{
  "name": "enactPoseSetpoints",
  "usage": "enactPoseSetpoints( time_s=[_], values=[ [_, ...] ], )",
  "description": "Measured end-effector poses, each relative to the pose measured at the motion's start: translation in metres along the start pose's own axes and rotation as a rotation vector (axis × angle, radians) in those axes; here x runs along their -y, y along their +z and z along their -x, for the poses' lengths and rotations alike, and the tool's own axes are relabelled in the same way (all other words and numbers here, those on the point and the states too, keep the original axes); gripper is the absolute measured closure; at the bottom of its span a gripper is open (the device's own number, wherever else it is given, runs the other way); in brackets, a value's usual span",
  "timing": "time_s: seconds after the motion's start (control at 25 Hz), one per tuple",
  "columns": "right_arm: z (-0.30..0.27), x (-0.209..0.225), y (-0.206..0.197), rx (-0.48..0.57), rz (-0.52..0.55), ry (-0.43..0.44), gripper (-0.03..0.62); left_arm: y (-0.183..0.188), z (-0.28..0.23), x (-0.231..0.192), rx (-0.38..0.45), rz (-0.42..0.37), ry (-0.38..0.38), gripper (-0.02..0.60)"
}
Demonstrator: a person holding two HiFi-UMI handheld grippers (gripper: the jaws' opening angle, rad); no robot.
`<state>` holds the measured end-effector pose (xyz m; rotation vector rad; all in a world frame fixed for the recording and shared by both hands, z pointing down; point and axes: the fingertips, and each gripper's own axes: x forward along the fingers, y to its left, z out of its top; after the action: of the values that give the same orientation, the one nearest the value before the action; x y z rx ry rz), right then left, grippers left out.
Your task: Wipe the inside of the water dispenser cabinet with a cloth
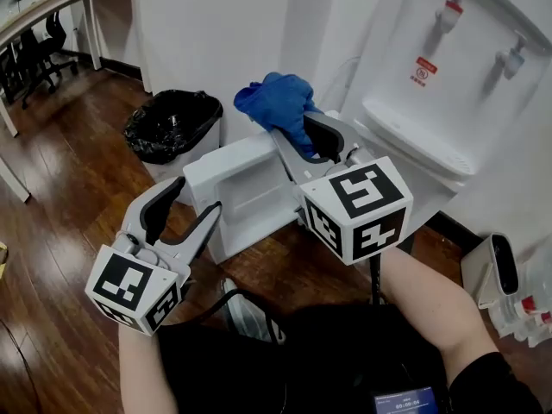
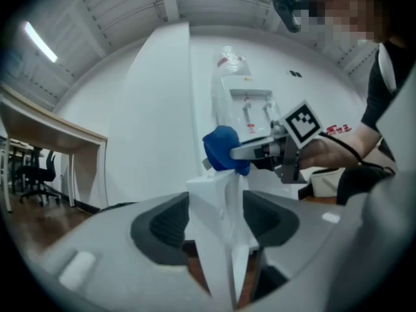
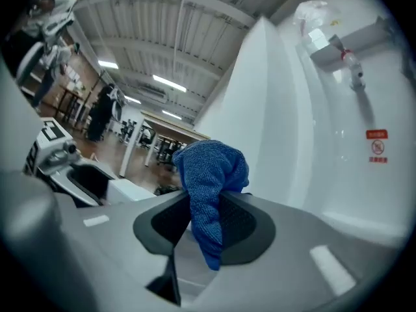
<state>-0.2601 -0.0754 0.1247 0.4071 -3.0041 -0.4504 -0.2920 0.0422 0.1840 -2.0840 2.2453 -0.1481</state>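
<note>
**Head view.** Your left gripper point(image 1: 197, 193): jaws about half closed, clamped on free edge of white plastic cabinet door point(image 1: 246, 188), probably so door stands open. Your right gripper point(image 1: 297, 128): jaws pinch bunched blue terry cloth point(image 1: 272, 102) above door, near white water dispenser point(image 1: 448, 84), ready for wiping. Cabinet interior hidden behind right gripper.

**Left gripper view.** Door edge fills gap between pads; door's lower part cut off.

**Right gripper view.** Cloth tail hangs between pads; cabinet out of frame.

Dispenser point(image 1: 448, 132) top cut off at 1 o'clock; its red label point(image 1: 423, 70) too small to read; cabinet's inside hidden behind right gripper point(image 1: 297, 136).
</note>
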Motion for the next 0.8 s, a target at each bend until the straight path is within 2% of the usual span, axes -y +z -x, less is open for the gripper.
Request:
enactPoseSetpoints(
  time_s=[0.16, 0.28, 0.36, 0.4, 0.48, 0.56, 0.8],
  values=[
    [0.009, -0.074, 0.022, 0.049, -0.102, 0.216, 0.473, -0.002, 0.002, 0.001, 0.001, 0.003, -0.012, 0.322],
    [0.021, -0.135, 0.035, 0.061, -0.201, 0.410, 0.473, -0.013, 0.007, 0.005, -0.047, -0.014, -0.034, 0.322],
    [0.029, -0.158, 0.035, 0.063, -0.270, 0.509, 0.473, -0.020, 0.012, 0.005, -0.064, 0.004, -0.037, 0.322],
    [0.033, -0.157, 0.032, 0.075, -0.297, 0.532, 0.473, -0.022, 0.014, 0.004, -0.065, 0.018, -0.035, 0.322],
    [0.041, -0.138, 0.025, 0.109, -0.357, 0.531, 0.473, -0.028, 0.014, 0.003, -0.076, 0.033, -0.030, 0.322],
    [0.046, -0.104, 0.016, 0.119, -0.399, 0.480, 0.473, -0.035, 0.010, 0.004, -0.103, 0.025, -0.032, 0.323],
    [0.037, 0.034, -0.040, 0.082, -0.422, 0.157, 0.474, -0.046, 0.002, 0.009, -0.140, 0.016, -0.034, 0.317]
  ],
)
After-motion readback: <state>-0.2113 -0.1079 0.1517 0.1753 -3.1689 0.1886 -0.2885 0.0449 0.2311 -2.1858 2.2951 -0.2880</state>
